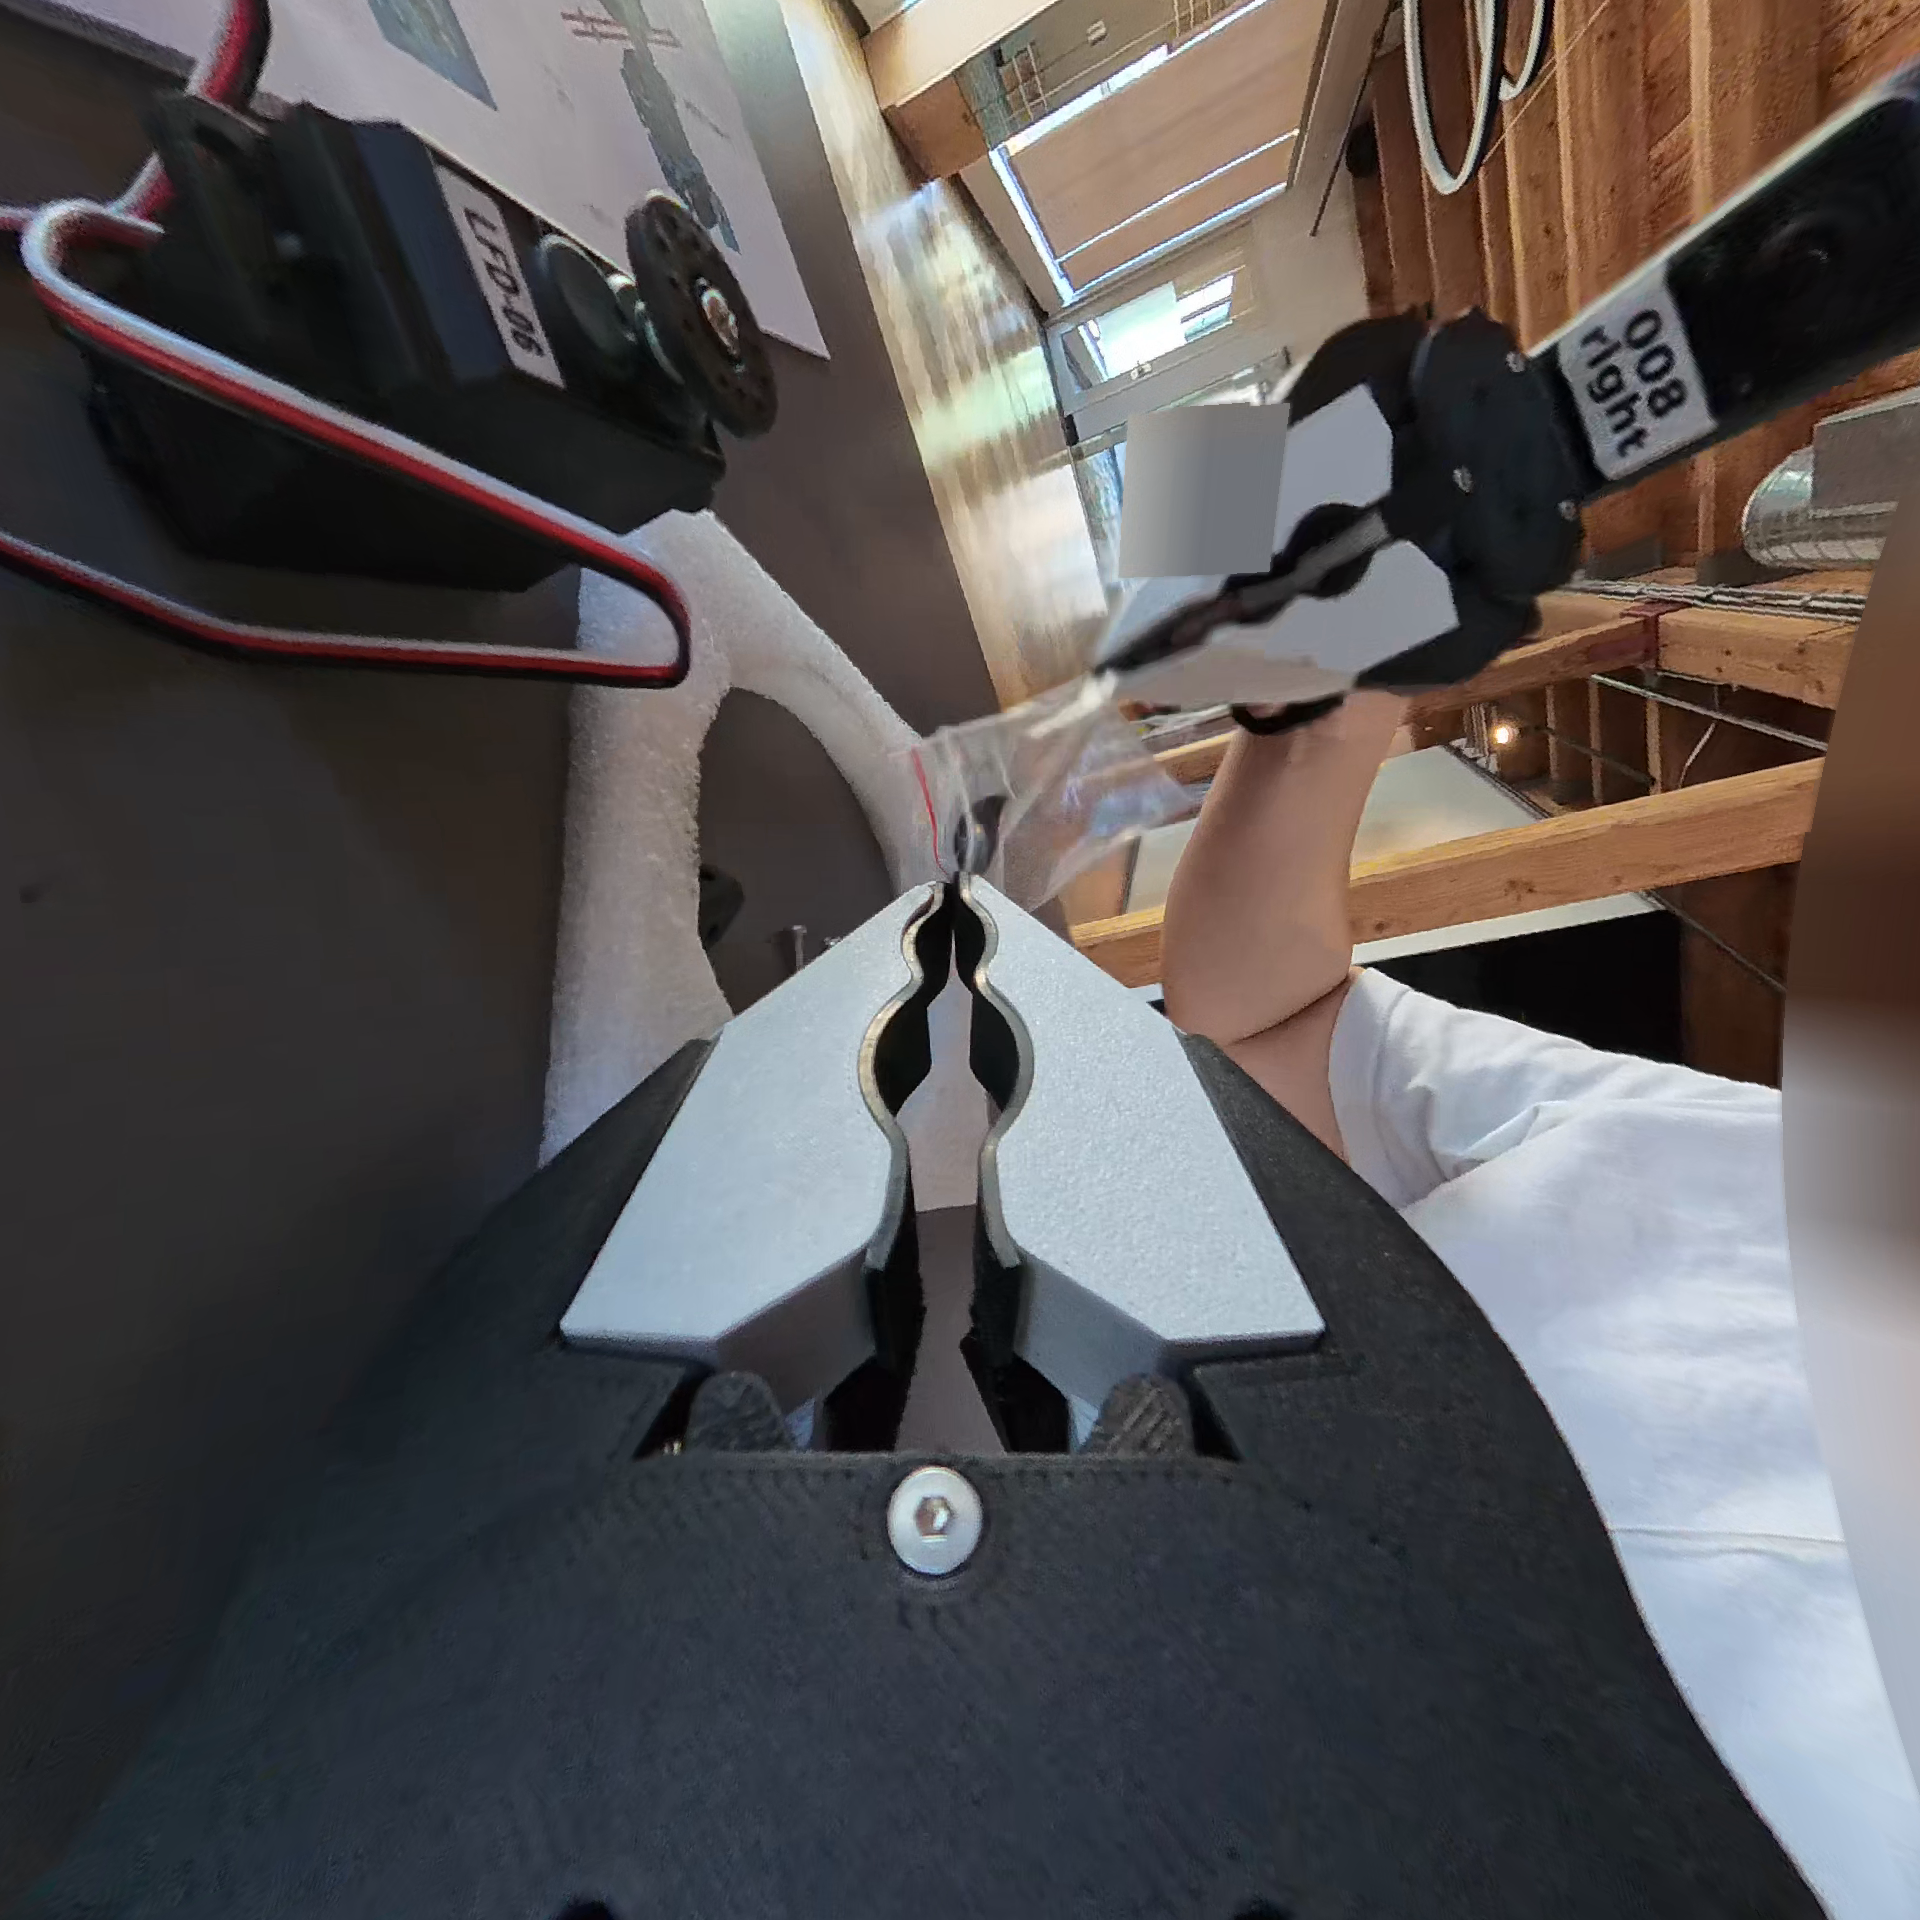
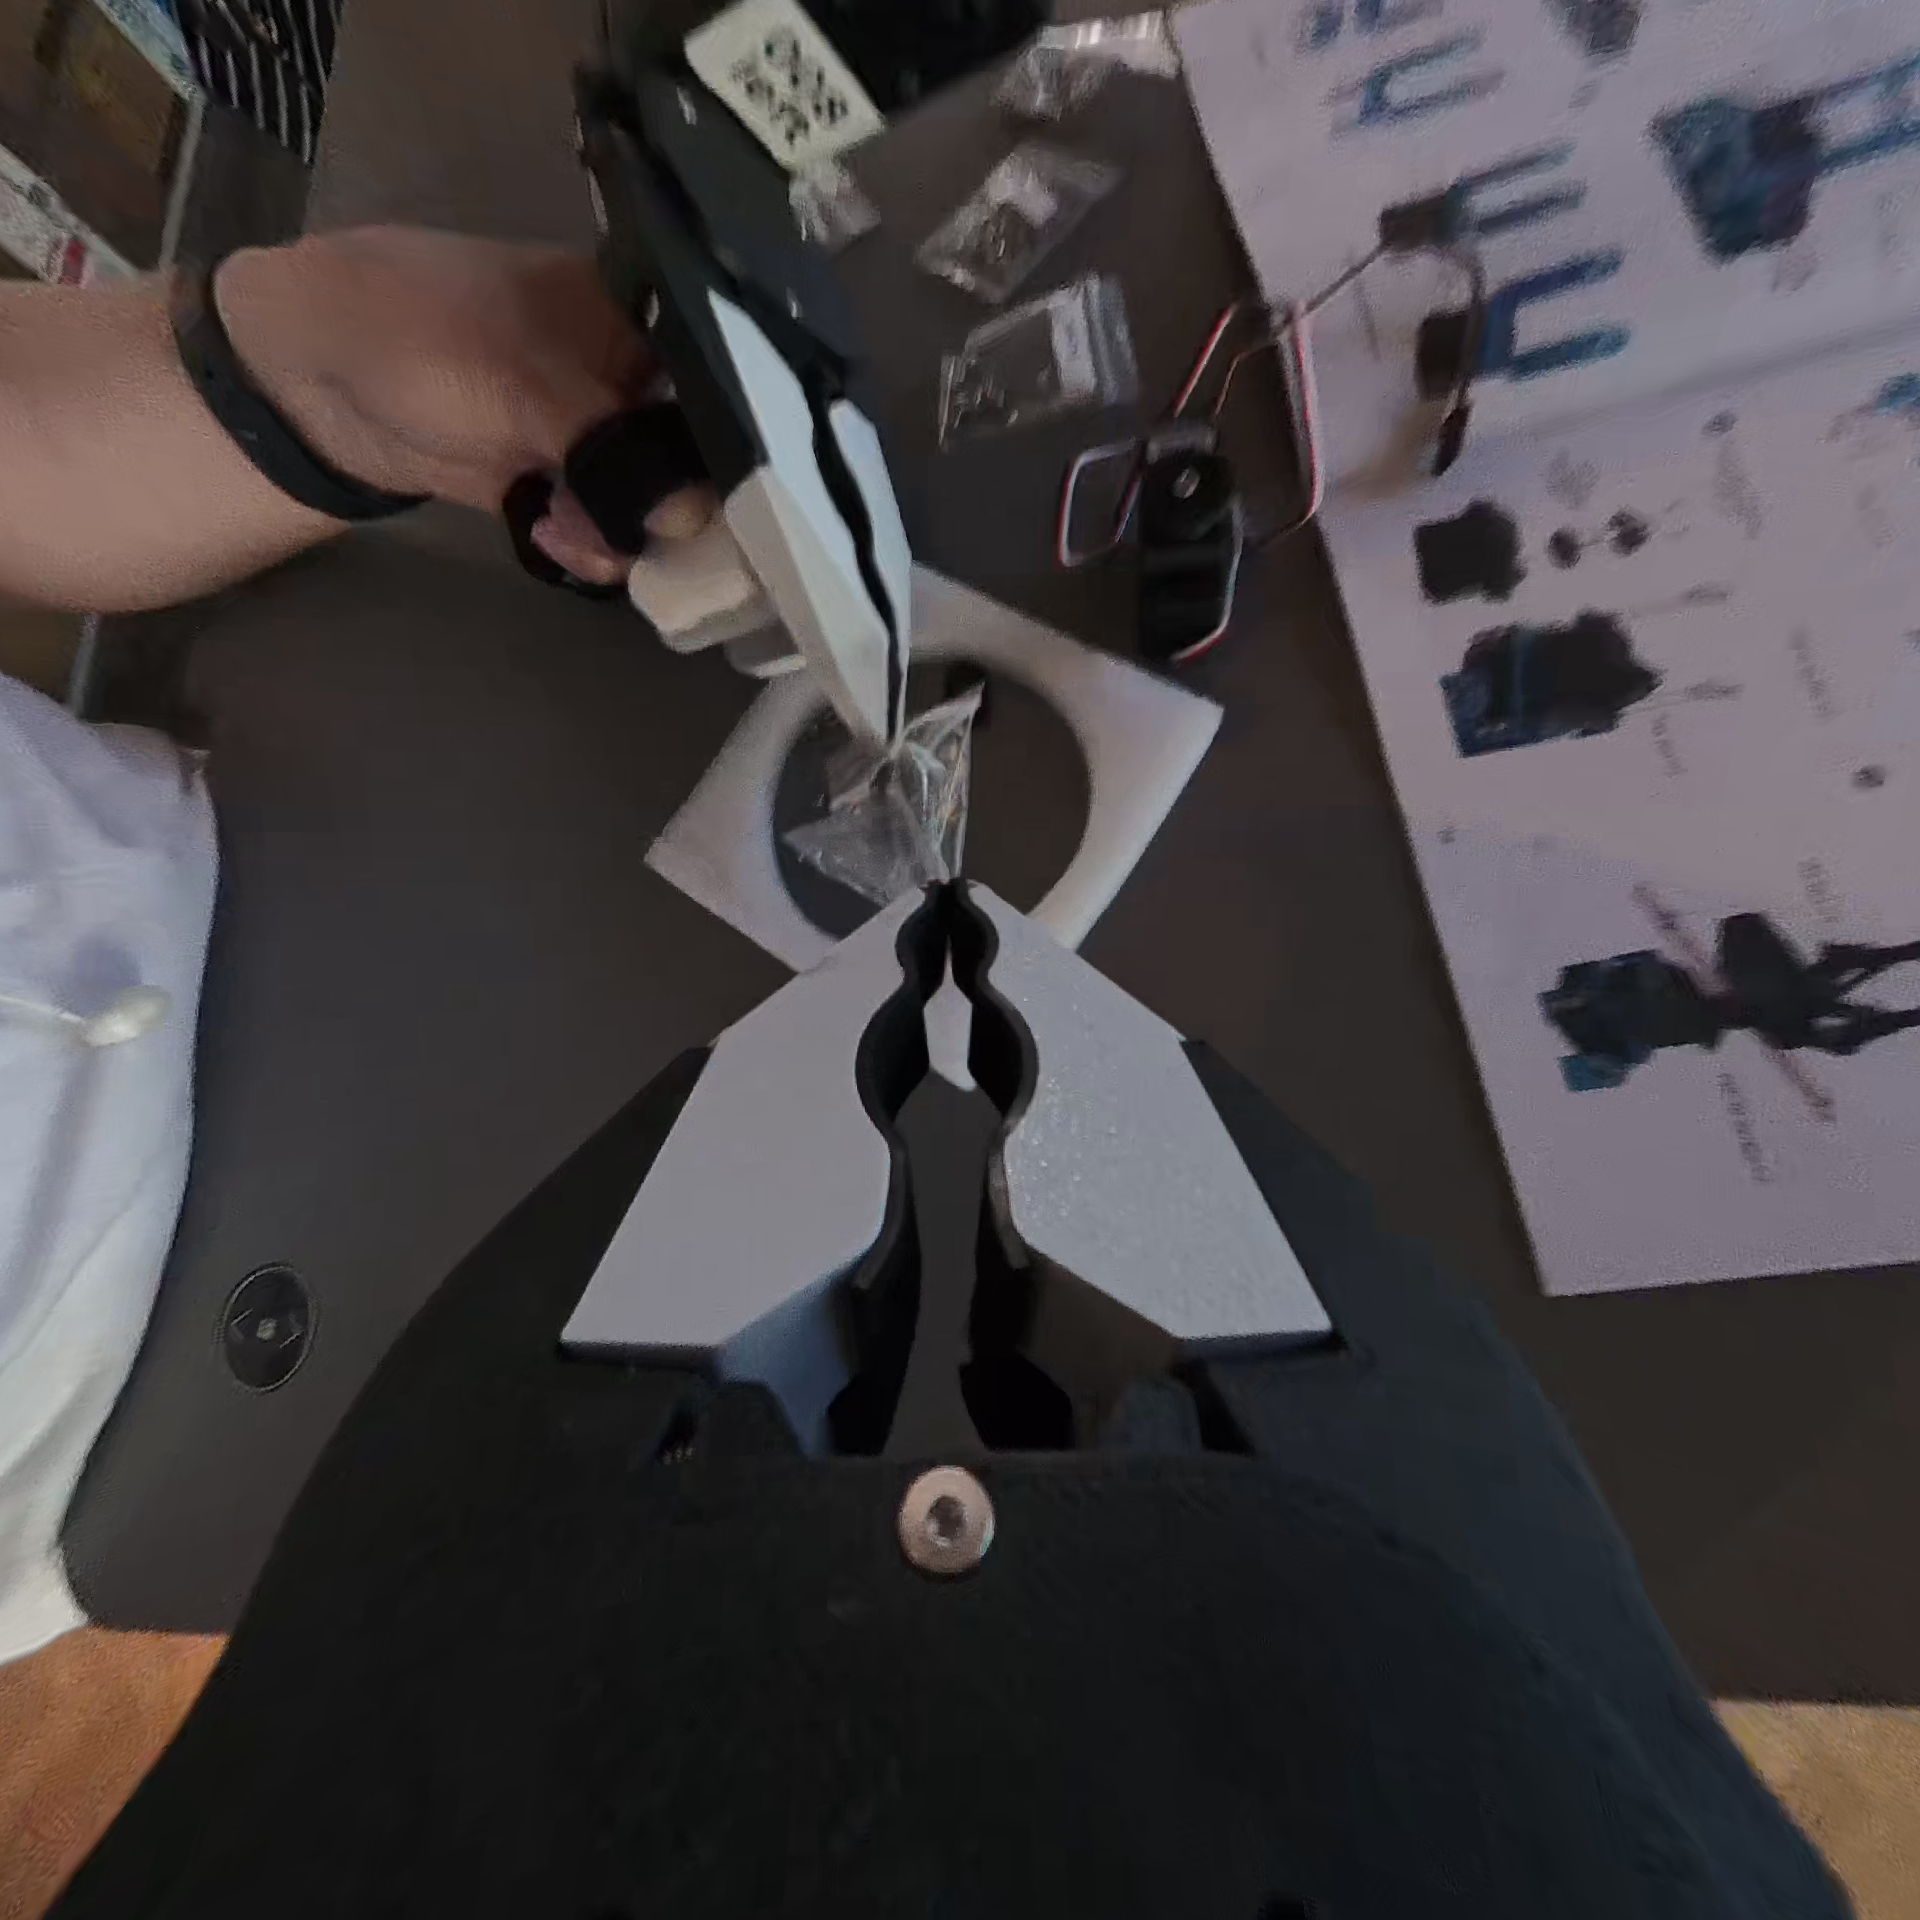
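Bag (image 2: 894, 800) above foam ring (image 2: 1132, 748)

a small clear plastic bag (image 2: 899, 800) with tiny dark parts inside hangs stretched in the air, pinched at its 12 o'clock corner and its 6 o'clock corner, above the round hole of a white foam piece (image 2: 1127, 727).
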A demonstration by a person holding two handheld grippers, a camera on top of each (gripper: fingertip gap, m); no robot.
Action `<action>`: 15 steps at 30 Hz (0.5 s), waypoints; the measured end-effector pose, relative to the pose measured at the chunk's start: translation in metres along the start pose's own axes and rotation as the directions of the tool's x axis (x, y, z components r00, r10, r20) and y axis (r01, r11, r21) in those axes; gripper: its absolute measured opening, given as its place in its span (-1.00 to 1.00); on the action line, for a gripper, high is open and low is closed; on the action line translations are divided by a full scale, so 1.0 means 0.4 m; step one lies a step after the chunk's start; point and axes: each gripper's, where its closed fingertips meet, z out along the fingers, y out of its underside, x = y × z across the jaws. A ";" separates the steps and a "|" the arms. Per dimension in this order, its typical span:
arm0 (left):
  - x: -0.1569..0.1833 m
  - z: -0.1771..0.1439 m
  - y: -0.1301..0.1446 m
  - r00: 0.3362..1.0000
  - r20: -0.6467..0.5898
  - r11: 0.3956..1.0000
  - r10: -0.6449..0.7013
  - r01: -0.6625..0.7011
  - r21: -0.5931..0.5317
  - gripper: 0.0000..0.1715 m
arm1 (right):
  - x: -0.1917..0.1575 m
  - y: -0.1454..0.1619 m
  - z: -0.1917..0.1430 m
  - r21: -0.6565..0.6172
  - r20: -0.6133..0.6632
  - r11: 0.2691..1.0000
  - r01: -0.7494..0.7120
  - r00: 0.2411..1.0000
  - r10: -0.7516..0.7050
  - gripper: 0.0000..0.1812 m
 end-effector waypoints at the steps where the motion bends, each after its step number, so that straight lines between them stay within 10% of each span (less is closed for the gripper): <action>1: 0.005 -0.001 -0.001 1.000 -0.017 1.000 -0.009 0.009 0.005 -1.00 | 0.022 0.002 -0.004 -0.010 -0.036 1.000 -0.008 0.999 0.007 -1.00; 15: 0.074 -0.026 -0.021 0.954 -0.289 0.991 -0.081 0.108 0.079 -1.00 | 0.001 0.054 0.017 -0.212 0.048 0.971 -0.113 0.991 0.125 -1.00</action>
